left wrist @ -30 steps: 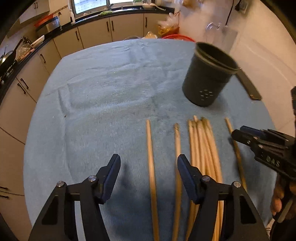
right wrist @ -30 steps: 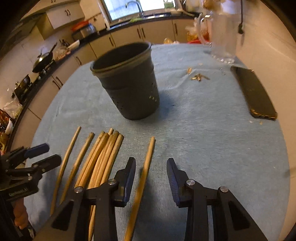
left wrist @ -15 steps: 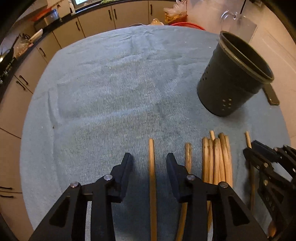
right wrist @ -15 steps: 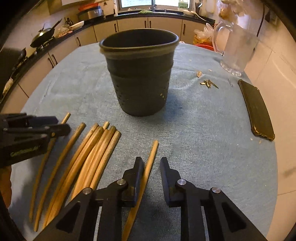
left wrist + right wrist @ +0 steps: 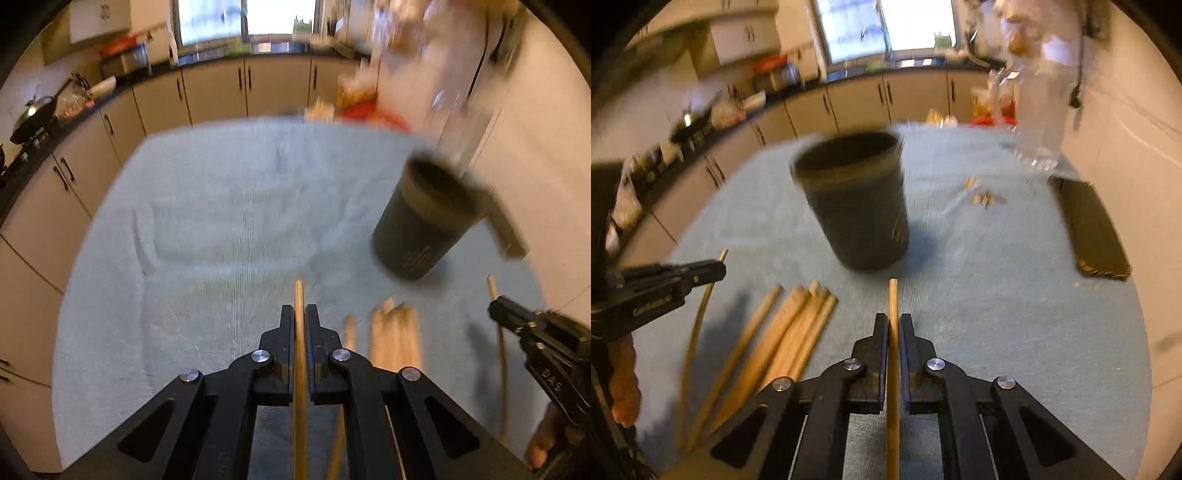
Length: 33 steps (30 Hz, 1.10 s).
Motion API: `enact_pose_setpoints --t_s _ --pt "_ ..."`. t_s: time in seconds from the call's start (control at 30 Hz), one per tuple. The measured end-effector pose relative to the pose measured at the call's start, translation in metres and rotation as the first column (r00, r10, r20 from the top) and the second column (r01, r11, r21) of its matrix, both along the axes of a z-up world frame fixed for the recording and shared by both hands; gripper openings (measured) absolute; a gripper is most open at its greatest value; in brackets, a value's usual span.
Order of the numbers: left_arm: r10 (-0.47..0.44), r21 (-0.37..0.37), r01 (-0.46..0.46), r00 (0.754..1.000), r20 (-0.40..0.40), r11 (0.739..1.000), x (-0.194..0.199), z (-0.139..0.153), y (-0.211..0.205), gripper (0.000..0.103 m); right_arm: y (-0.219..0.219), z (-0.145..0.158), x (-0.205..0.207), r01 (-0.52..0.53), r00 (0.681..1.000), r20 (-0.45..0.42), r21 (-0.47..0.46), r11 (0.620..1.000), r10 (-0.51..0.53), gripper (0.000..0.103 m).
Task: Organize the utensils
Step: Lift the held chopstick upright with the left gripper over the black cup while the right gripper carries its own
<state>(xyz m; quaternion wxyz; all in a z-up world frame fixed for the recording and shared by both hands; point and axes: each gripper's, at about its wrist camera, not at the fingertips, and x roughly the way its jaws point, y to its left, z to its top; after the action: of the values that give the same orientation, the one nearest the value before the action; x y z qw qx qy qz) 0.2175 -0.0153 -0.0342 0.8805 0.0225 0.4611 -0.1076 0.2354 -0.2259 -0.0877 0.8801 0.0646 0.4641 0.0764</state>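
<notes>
Left wrist view: left hand-held gripper point(image 5: 299, 325) clamps a chopstick point(image 5: 299, 295) mid-frame; right hand-held gripper point(image 5: 893, 332) likewise; light, stiff, grip mid-length

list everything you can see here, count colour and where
cup: 1, dark grey, upright mid-towel
towel: 1, light blue, covering table
loose chopsticks: several, count unclear, wooden, on towel left of right gripper
left chopstick: 1, wooden, in left gripper
right chopstick: 1, wooden, in right gripper
slab: 1, dark, towel's right edge
jug: 1, clear, far right
crumbs: few, tan, right of cup
left gripper: black, shut
right gripper: black, shut
</notes>
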Motion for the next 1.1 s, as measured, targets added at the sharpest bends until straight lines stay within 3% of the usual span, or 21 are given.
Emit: enact_pose_setpoints --t_s 0.13,0.4,0.63,0.8,0.87,1.0,1.1 --pt "-0.015 -0.026 0.017 0.996 0.092 1.000 -0.017 0.046 0.003 0.005 -0.009 0.038 -0.011 0.017 0.993 0.118 0.014 1.000 -0.018 0.007" --pt "-0.017 -0.071 0.029 0.985 0.174 0.997 -0.002 0.074 -0.010 0.005 -0.024 0.057 0.029 0.071 0.974 0.220 -0.067 0.995 -0.054 0.006" --pt "-0.016 -0.073 0.029 0.984 0.179 0.997 -0.002 0.070 -0.006 0.005 -0.052 0.049 0.066 0.197 0.957 0.247 -0.166 0.966 -0.152 0.006" --pt "-0.012 -0.112 0.034 0.982 0.187 0.993 -0.009 0.075 -0.002 0.005 -0.080 0.041 0.094 0.253 0.954 0.213 -0.200 0.947 -0.210 0.006" --pt "-0.008 -0.141 0.034 0.983 0.185 0.989 -0.011 0.078 0.001 0.005 -0.084 0.049 0.090 0.243 0.956 0.202 -0.142 0.960 -0.212 0.006" --pt "0.000 -0.207 0.041 0.981 0.192 0.977 -0.011 0.088 0.005 0.005 -0.069 0.091 0.049 0.178 0.938 0.309 -0.050 0.983 -0.154 0.006" --pt "-0.005 -0.217 0.056 0.974 0.228 0.975 -0.012 0.099 -0.001 0.005 -0.056 0.113 0.026 0.134 0.921 0.368 0.017 0.991 -0.131 0.006"
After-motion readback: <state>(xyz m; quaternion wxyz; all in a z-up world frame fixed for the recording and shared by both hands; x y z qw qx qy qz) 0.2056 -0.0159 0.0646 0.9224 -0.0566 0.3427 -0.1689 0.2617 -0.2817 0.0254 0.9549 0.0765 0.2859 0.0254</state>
